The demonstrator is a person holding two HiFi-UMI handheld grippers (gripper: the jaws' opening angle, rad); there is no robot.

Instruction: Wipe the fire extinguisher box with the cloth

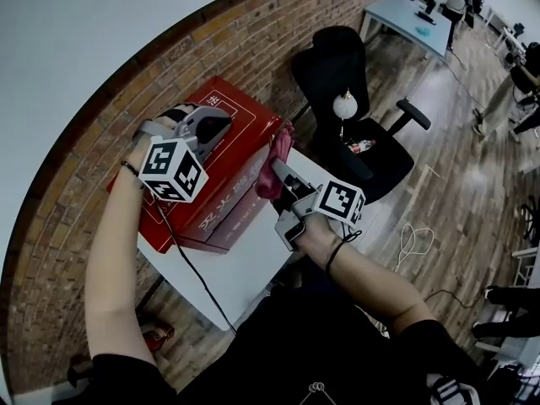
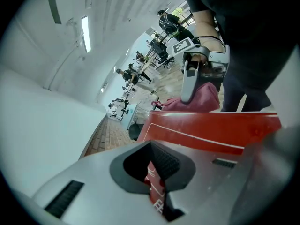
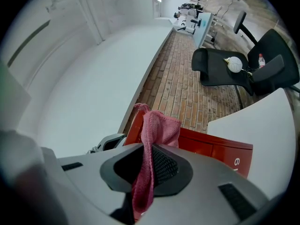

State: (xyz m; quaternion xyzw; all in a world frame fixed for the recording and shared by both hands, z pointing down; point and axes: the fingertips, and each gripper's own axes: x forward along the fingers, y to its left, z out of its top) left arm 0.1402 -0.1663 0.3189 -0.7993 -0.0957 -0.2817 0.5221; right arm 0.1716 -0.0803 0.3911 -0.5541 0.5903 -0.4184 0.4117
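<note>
At the centre left of the head view, the red fire extinguisher box (image 1: 221,201) lies flat on a white table (image 1: 249,277), its far side close to the brick wall (image 1: 211,32); bare tabletop runs along the box's lower right side to the table's near edge; a black office chair (image 1: 346,83) stands just past the table's upper right edge, with wooden floor (image 1: 456,142) open beyond it. The left gripper (image 1: 224,125) rests over the box's top at upper left, jaws closed together on nothing, forearm reaching up the left of the frame. The right gripper (image 1: 280,169) clamps a pink cloth (image 1: 277,154) at the box's right edge, wrist bent inward, forearm coming from lower right.
</note>
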